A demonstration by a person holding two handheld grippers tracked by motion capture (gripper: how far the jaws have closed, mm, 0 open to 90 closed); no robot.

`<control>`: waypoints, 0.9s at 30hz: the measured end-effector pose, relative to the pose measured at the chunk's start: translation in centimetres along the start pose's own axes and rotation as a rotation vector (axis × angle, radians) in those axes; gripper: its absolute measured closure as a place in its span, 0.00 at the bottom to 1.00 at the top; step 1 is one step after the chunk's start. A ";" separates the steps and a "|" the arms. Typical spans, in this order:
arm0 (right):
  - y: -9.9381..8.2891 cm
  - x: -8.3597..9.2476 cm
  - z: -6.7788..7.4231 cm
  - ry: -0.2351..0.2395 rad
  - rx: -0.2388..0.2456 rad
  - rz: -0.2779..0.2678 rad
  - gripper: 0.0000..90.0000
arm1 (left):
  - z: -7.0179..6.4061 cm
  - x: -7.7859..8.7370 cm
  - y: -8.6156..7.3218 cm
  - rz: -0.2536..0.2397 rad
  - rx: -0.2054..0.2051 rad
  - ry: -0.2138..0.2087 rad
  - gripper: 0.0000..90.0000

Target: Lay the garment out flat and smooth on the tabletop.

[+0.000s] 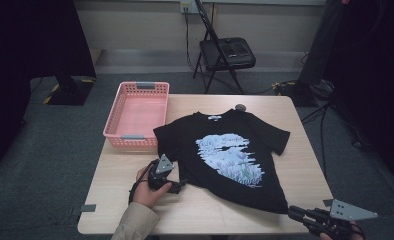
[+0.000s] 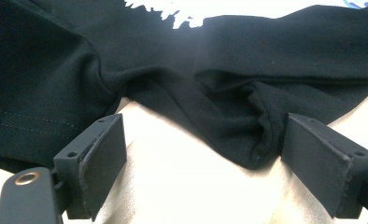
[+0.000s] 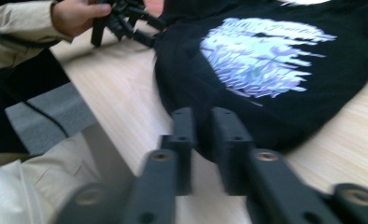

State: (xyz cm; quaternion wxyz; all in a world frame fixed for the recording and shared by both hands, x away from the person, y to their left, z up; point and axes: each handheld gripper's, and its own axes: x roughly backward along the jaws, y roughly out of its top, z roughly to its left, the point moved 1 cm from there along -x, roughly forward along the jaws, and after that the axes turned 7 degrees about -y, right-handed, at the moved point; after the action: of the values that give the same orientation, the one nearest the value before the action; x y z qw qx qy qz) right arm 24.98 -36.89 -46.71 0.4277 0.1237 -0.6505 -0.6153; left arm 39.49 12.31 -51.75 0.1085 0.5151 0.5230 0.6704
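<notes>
Black cotton, the T-shirt (image 1: pixel 225 150) lies flat, front up, in the middle of the pale wooden desk (image 1: pixel 305 170), its chest printed in pale blue and lilac, its hem toward the person. At its upper left, the pink plastic lattice basket (image 1: pixel 137 115) stands empty on the desk's far left corner. The left claw (image 2: pixel 203 158) is spread wide at a bunched sleeve fold, while the right claw (image 3: pixel 201 135) has its jaws nearly together at the hem's corner, gripping nothing I can see.
</notes>
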 end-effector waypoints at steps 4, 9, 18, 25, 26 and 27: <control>0.4 0.1 -0.2 -0.037 -0.002 0.001 0.63 | 0.0 0.0 0.0 0.000 0.000 0.000 0.16; 1.0 -1.2 -1.1 -0.057 -0.023 0.040 0.38 | 0.0 0.0 0.0 0.000 0.000 0.000 0.16; 2.2 -4.0 -3.6 -0.173 -0.026 0.080 0.15 | 0.0 0.0 0.0 0.000 0.000 0.000 0.16; 2.7 -5.5 -5.4 -0.209 -0.017 0.100 0.13 | 0.0 0.0 0.0 -0.001 0.001 0.000 0.16; 2.8 -5.7 -5.7 -0.213 -0.014 0.105 0.13 | 0.0 0.0 0.0 0.000 0.000 0.000 0.16; 2.9 -5.9 -5.9 -0.220 -0.010 0.110 0.13 | 0.0 0.0 0.0 0.000 0.000 0.000 0.16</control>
State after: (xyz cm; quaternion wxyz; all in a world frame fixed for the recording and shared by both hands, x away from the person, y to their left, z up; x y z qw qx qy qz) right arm 33.75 -36.34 -47.23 0.3874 0.0176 -0.6960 -0.6043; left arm 39.50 12.31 -51.75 0.1086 0.5151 0.5232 0.6702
